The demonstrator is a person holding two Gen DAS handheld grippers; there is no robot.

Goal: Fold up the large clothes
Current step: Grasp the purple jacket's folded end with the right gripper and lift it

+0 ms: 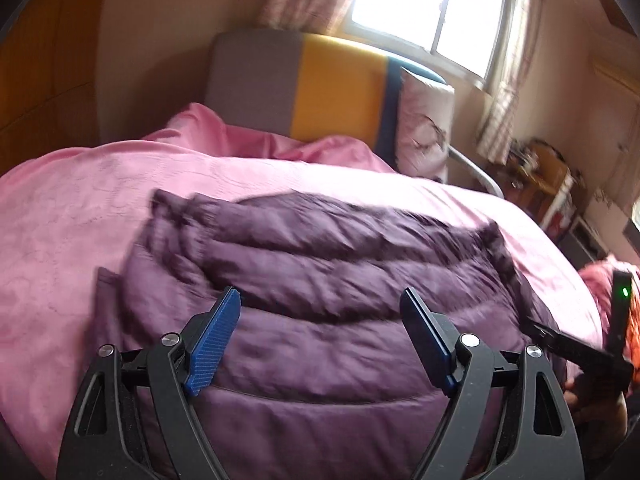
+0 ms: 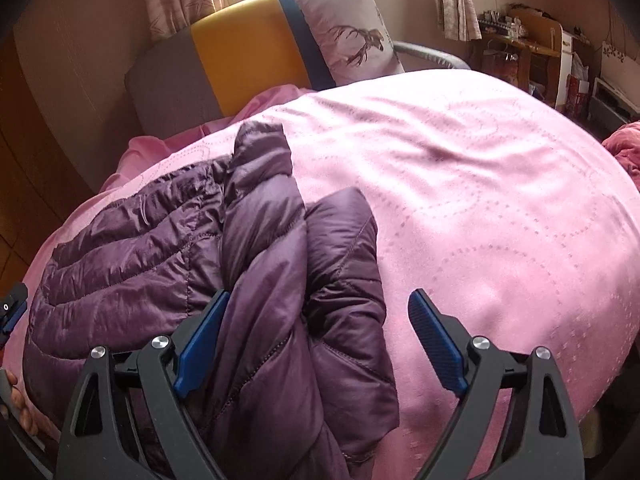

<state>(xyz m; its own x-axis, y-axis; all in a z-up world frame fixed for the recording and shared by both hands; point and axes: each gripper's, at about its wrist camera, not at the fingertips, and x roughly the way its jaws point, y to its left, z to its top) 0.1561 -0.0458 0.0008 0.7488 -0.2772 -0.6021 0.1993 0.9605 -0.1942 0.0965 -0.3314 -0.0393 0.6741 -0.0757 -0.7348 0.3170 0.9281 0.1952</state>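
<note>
The purple puffer jacket (image 2: 248, 264) lay bunched on the pink bedspread (image 2: 480, 208), toward the bed's left side as the right wrist view showed it. The left hand-held gripper (image 1: 322, 320) hovered low over the jacket's quilted back, pointed toward the headboard (image 1: 336, 88), its blue fingers (image 1: 214, 344) spread wide and grasping nothing. The right hand-held gripper (image 2: 320, 320) hung over the folded sleeves, likewise released, its left finger (image 2: 202, 344) just beside the fabric. A deer-print pillow (image 2: 352, 36) leaned against the headboard.
</note>
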